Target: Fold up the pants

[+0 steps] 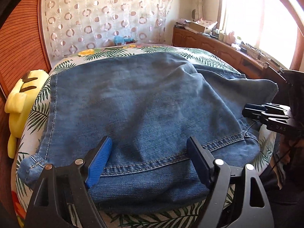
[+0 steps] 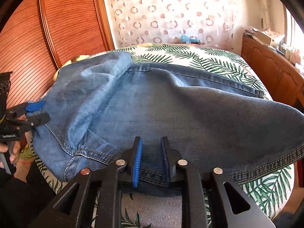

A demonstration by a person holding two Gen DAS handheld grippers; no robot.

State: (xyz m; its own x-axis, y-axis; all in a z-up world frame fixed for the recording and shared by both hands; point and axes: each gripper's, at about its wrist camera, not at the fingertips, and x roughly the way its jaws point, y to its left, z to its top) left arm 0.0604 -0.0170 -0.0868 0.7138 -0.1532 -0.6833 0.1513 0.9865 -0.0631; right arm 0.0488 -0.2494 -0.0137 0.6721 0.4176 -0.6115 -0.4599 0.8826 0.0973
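Note:
Blue jeans (image 1: 142,95) lie folded across a bed, the lighter leg part laid over the darker part (image 2: 190,110). My left gripper (image 1: 149,140) stands open wide just above the near seam, nothing between its pads. The right wrist view shows it at the far left (image 2: 44,110), beside the jeans' left edge. My right gripper (image 2: 152,139) has its jaws a little apart over the near hem; denim lies between the pads, which do not press on it. The left wrist view catches that gripper (image 1: 247,110) at the jeans' right side.
The bed carries a palm-leaf sheet (image 2: 209,60). A yellow plush toy (image 1: 20,98) sits at its left edge by a slatted wooden door (image 2: 57,28). A wooden cabinet (image 1: 209,41) with clutter runs under the bright window on the right. A hand (image 2: 13,152) holds the left gripper.

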